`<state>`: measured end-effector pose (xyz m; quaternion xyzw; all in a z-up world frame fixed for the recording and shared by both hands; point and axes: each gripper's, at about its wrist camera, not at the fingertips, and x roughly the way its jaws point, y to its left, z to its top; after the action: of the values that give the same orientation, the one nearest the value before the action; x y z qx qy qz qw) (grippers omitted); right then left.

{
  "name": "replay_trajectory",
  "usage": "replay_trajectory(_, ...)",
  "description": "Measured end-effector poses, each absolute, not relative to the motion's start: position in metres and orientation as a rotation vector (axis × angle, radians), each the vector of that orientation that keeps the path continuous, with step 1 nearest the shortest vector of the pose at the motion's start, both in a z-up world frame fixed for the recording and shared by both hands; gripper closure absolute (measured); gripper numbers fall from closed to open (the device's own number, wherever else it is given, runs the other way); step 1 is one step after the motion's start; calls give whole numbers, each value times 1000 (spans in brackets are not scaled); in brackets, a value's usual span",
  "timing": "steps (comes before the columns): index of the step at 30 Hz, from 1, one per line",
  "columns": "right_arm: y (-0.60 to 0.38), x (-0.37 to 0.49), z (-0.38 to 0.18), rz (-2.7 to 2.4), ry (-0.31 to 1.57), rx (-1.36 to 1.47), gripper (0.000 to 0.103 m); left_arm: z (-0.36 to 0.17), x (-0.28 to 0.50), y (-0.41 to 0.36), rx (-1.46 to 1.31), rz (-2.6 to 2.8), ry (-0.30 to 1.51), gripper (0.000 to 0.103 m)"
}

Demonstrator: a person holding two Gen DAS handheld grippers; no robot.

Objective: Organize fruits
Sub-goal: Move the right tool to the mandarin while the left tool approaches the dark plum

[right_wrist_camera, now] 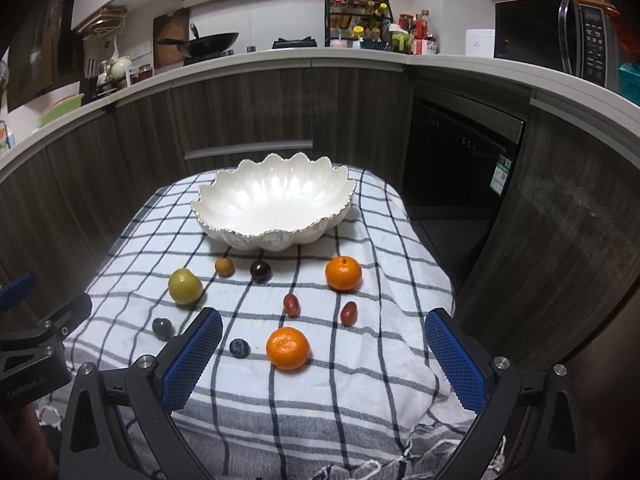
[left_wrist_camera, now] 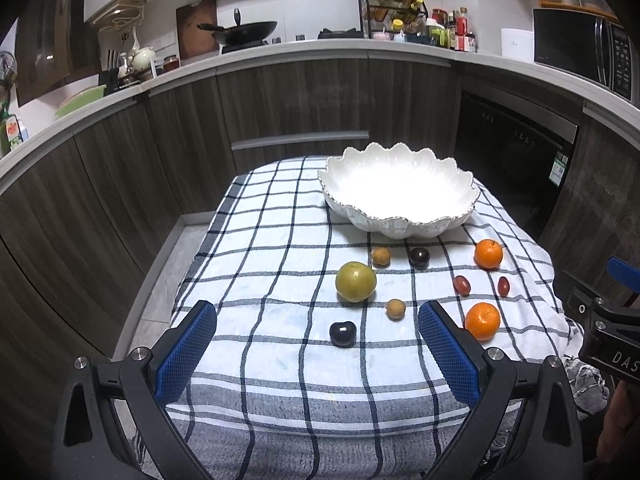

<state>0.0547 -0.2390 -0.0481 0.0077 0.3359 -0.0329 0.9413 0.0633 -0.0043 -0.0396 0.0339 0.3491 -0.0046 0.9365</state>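
Observation:
An empty white scalloped bowl (left_wrist_camera: pixel 400 192) (right_wrist_camera: pixel 276 200) stands at the far end of the checked cloth (left_wrist_camera: pixel 280 248). In front of it lie a yellow-green fruit (left_wrist_camera: pixel 355 282) (right_wrist_camera: pixel 185 286), two oranges (left_wrist_camera: pixel 488 254) (left_wrist_camera: pixel 482 321), two dark plums (left_wrist_camera: pixel 419 257) (left_wrist_camera: pixel 343 334), two red grapes (left_wrist_camera: pixel 462 285) (left_wrist_camera: pixel 503 285) and two small brown longans (left_wrist_camera: pixel 381 257) (left_wrist_camera: pixel 396 309). The right wrist view also shows a small blue berry (right_wrist_camera: pixel 239 348) beside the near orange (right_wrist_camera: pixel 288 348). My left gripper (left_wrist_camera: pixel 318 316) is open above the near plum. My right gripper (right_wrist_camera: pixel 324 320) is open above the near orange.
The cloth covers a small table (right_wrist_camera: pixel 420 264) whose edges drop off left and right. Dark wood cabinets (left_wrist_camera: pixel 280 100) and a black oven (right_wrist_camera: pixel 460 152) curve behind it, under a cluttered counter (left_wrist_camera: pixel 400 46). Each gripper's body shows at the other view's edge.

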Motion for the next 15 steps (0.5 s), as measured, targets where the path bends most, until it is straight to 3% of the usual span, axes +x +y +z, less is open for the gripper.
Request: replay_trajectory(15,-230,94,-72,-34,786,-5,1,-72,105,-10,93,-50,865,6)
